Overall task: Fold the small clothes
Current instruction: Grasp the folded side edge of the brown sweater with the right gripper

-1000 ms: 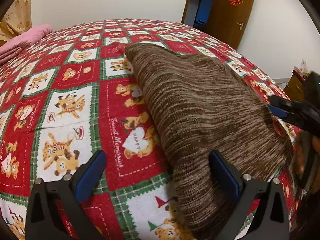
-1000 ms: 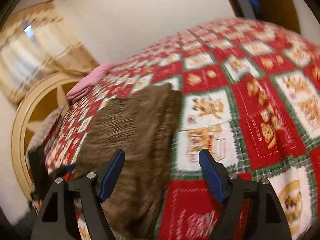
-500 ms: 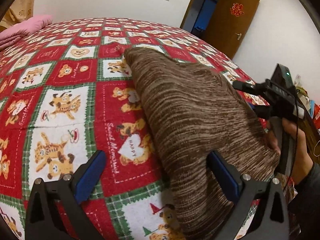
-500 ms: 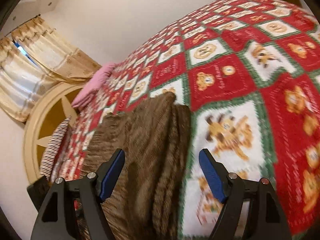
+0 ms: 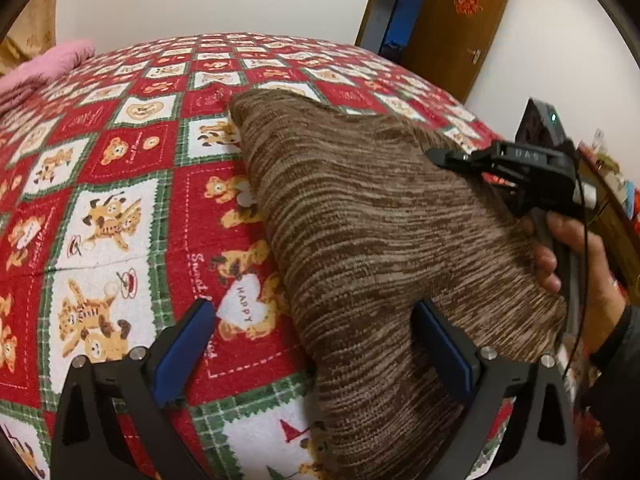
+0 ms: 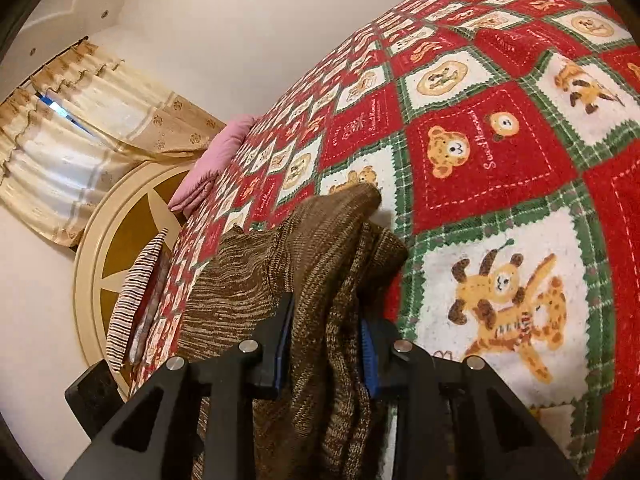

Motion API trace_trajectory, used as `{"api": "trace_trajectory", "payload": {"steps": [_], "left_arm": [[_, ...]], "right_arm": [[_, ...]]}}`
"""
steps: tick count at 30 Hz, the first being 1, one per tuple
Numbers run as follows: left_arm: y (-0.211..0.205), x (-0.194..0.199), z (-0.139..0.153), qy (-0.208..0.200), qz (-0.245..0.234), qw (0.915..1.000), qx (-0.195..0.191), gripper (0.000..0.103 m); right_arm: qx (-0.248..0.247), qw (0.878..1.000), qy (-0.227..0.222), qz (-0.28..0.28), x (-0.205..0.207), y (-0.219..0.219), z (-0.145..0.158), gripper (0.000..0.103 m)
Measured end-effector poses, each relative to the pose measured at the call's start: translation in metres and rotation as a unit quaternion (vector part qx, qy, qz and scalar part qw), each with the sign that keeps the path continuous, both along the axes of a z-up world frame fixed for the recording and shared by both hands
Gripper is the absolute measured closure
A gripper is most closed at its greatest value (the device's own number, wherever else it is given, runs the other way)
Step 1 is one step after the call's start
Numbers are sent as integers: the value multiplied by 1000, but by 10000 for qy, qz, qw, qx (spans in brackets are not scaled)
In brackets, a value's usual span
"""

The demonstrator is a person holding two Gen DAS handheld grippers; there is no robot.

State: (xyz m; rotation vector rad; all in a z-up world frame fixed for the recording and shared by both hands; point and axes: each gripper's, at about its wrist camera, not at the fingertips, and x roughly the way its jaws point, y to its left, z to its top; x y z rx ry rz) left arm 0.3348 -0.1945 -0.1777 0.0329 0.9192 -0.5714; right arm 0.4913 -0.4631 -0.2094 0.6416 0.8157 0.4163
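The brown knit garment (image 5: 360,232) lay on the red patchwork bedspread (image 5: 132,168), near the bed's near right edge, already doubled over so that several layers showed along its right side. The right gripper (image 6: 326,346) had just been closing, and its blue pads now pinched a thick bunch of those layers at the garment's near edge; in the left wrist view a hand (image 5: 568,248) held that tool at the garment's right side. The left gripper (image 5: 316,356) had its jaws wide apart, one finger over the bedspread and the other over the knit, its pads pressing nothing. The knit looked soft, thick and limp, with some weight to it: it would likely sag and drape from any single hold and not slide readily on the fleecy cover. A coarse weave like this should not slip from the pads, though a pinch may catch only the top layers. The better hold, I judge, was at the edges or corners through all layers, one gripper at each end of the side to be carried over. A pink blanket (image 5: 44,68) lay at the far left corner.
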Motion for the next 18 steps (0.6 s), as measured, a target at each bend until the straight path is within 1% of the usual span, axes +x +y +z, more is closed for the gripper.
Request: {"api": "trace_trajectory", "payload": {"steps": [5,8,9,10,11,12,14,17,18], "left_arm": [[-7,-3,1,-83,-77,9998,168,5],[-8,-5,2,-110,-178,9997,112,14],[-9,-6,2,-111,-239,9996,65,21],[-10,-6,3,-102,-289,9995,12,33],[-11,-7,3,-76,-371,9992,-86,39],[-11,-9,4,-76,-398,9991,-132,43],[-14,-10,5,-100,-403,9991,-113,45],[-15,-11,7,-108,-433,9989,-137,54],[-15,-12,8,-125,-447,9988,-155,64]], "right_arm": [[-79,10000,-30,-7,-1,1,-1,73],[-124,9999,-30,-33,-1,2,-1,75],[-156,9999,-32,-39,-1,3,-1,75],[-187,9998,-31,-41,0,4,-2,75],[-237,9997,-33,-49,0,6,-1,75],[-263,9996,-34,-54,1,6,-1,75],[-300,9995,-40,-65,1,7,-1,75],[-325,9994,-50,-81,1,7,-1,75],[-356,9993,-50,-96,1,7,0,75]]}}
